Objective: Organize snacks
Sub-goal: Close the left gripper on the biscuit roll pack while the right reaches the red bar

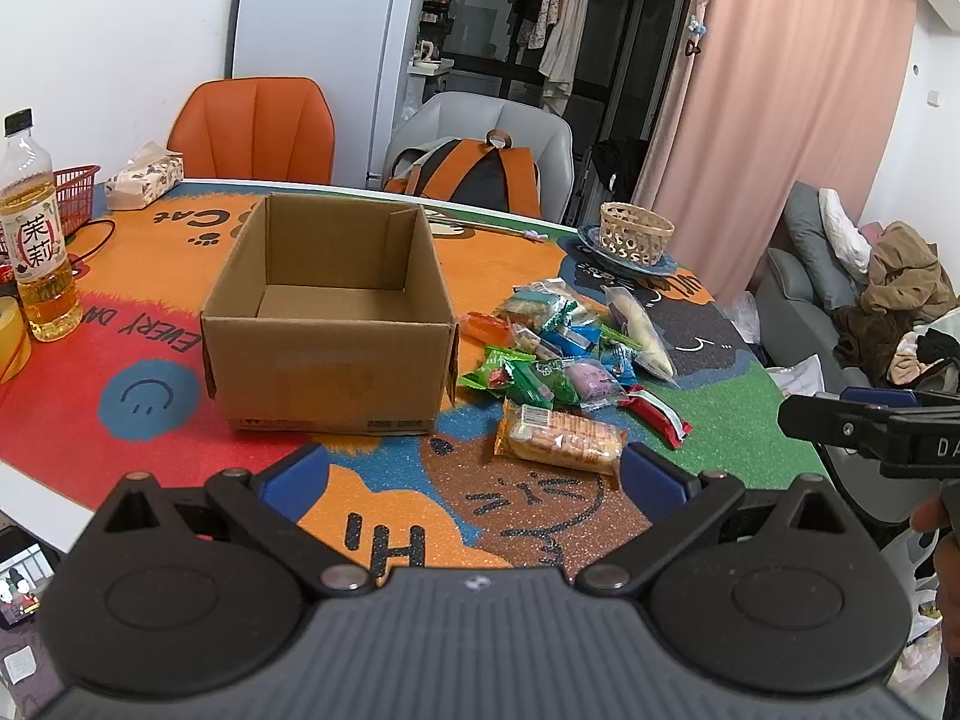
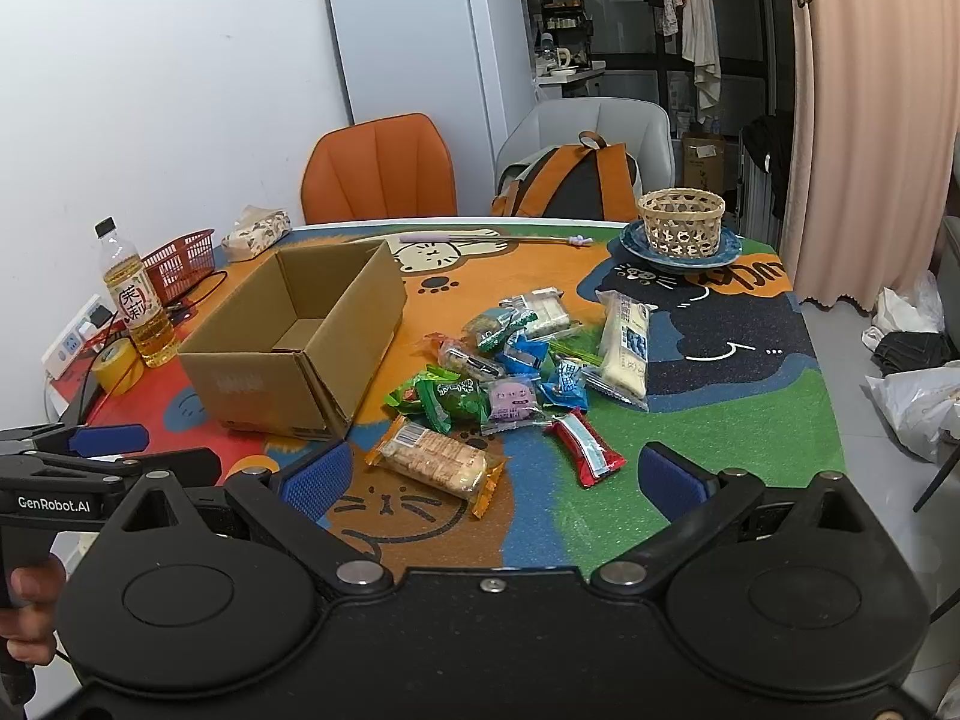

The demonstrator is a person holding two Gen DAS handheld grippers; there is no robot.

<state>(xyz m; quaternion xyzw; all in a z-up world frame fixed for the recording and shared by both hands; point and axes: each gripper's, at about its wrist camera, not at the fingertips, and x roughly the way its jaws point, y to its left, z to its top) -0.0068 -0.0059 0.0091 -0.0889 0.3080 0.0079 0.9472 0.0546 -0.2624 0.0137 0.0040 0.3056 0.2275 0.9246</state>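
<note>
So, both sets of tongs wide open, gripping nothing: left gripper low over the cat-print table mat, right gripper alongside it. Open cardboard box sitting bare inside, mid-mat. Snack pile heaped just right of the box, biscuit pack and red wrapper nearest the tongs. Tea bottle off to the left.

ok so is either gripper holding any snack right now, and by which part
Nothing is held. The left gripper and the right gripper are both open and empty above the table; the snacks lie loose beside the empty cardboard box.
</note>
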